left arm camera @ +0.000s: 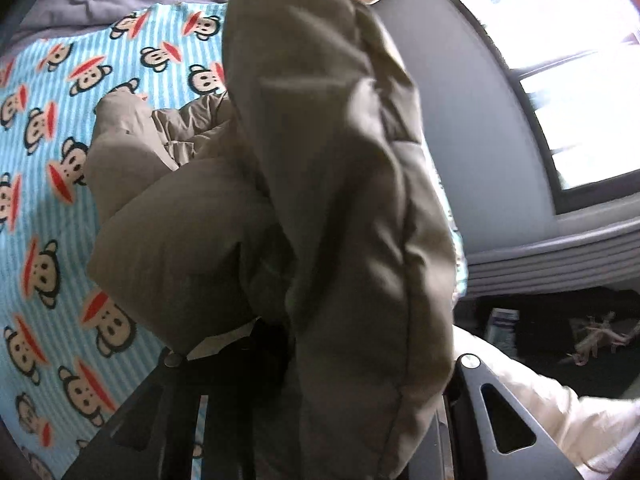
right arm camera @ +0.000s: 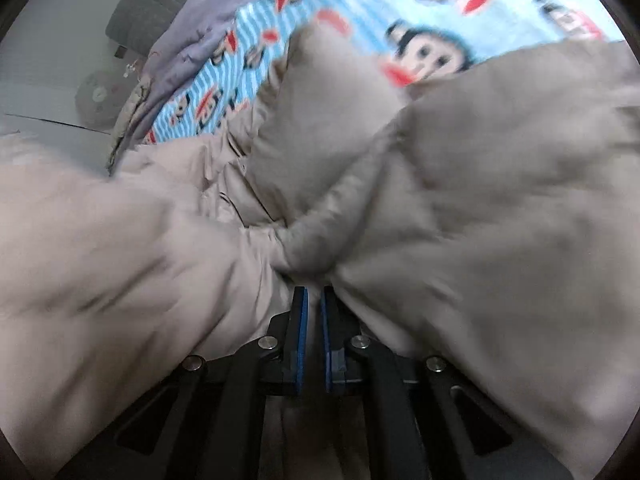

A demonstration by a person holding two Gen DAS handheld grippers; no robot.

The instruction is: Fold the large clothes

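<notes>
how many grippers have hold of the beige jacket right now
2. The right gripper pinches a bunched fold of the beige jacket; the left gripper holds hanging fabric, its fingertips buried under it.

no readable text anywhere, perhaps only blurred print on a box under the bed

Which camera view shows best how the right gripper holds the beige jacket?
The right wrist view: the right gripper is seen with its blue-padded fingers nearly closed on a bunched fold of the beige jacket. The left wrist view shows only the jacket hanging, hiding the left gripper's own fingers.
</notes>
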